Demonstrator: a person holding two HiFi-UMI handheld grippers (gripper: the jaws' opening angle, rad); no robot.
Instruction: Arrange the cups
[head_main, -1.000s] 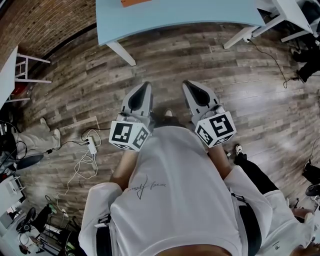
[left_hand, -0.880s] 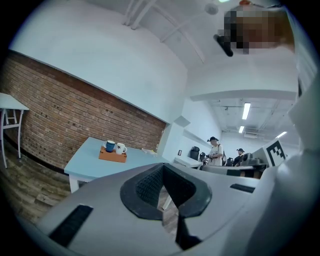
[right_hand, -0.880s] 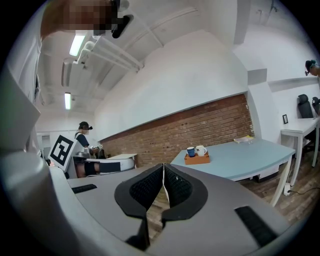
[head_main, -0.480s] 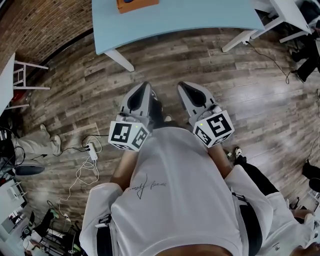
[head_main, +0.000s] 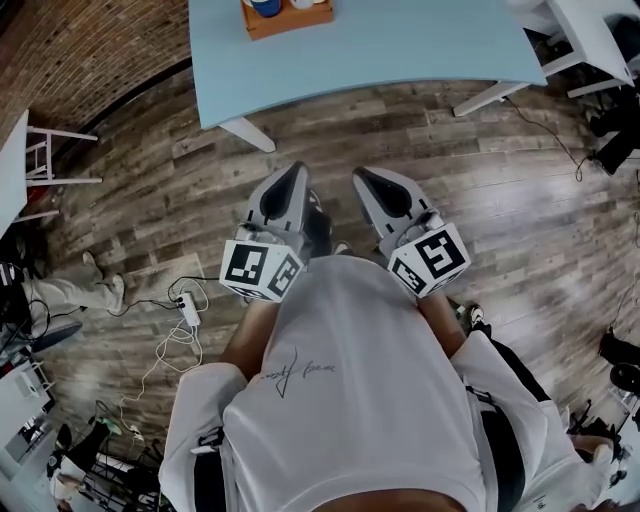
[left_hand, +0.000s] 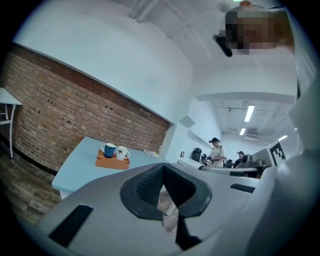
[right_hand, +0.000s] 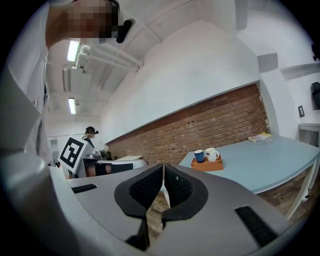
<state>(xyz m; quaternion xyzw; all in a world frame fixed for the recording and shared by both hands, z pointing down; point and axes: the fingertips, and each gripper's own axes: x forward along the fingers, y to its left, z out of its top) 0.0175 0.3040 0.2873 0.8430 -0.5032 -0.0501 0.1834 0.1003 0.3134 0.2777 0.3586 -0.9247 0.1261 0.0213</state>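
Note:
A blue cup (left_hand: 109, 150) and a white cup (left_hand: 122, 153) stand side by side in an orange tray (left_hand: 112, 162) on a light blue table (left_hand: 75, 170). In the head view the tray (head_main: 288, 17) and the blue cup (head_main: 265, 6) are cut off by the top edge. The right gripper view shows the same blue cup (right_hand: 199, 156), white cup (right_hand: 211, 154) and tray (right_hand: 207, 165). My left gripper (head_main: 297, 172) and right gripper (head_main: 358, 177) are held side by side over the floor, short of the table. Both are shut and hold nothing.
The table's white leg (head_main: 250, 135) stands ahead of the left gripper. A power strip with cables (head_main: 185, 310) lies on the wood floor at the left, near a white stool (head_main: 50, 160). A brick wall (right_hand: 210, 127) runs behind the table. People stand in the background (left_hand: 217, 152).
Both grippers have moved forward toward the blue table. The table edge sits lower in the head view, and the tray with the cups has come into sight at the top.

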